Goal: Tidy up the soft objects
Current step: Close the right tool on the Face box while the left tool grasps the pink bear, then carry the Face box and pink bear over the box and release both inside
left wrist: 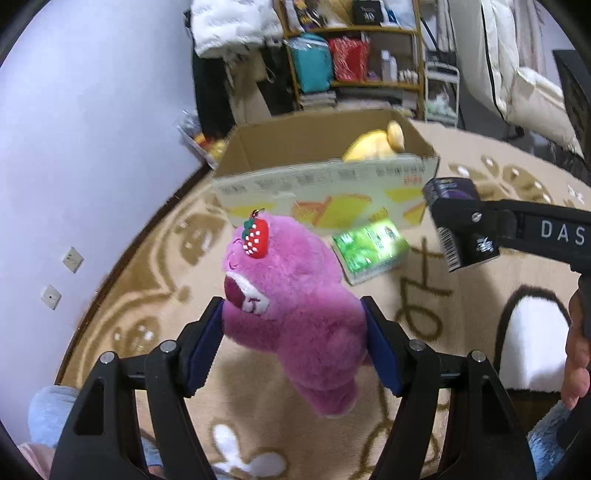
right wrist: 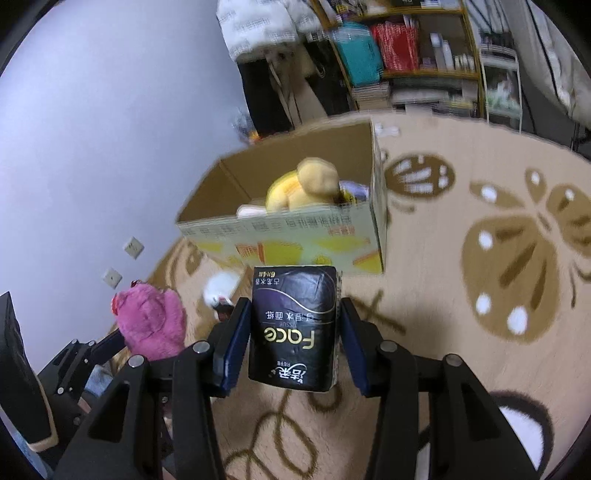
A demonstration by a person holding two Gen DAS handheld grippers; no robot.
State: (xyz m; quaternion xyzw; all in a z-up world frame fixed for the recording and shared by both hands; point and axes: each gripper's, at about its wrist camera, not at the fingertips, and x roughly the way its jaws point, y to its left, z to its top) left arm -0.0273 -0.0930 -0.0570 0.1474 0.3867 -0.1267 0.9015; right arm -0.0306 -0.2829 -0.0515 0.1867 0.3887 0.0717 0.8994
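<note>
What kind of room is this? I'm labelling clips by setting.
Probably a lived-in bedroom or spare room at home: a patterned carpet covers the floor, a crowded shelf stands by the wall with a white jacket hung beside it, and a cardboard box holds plush toys.

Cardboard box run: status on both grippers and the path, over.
Left gripper shut on pink plush bear. Right gripper shut on black tissue pack. Cardboard box ahead, yellow plush inside. Green pack lies before it.
</note>
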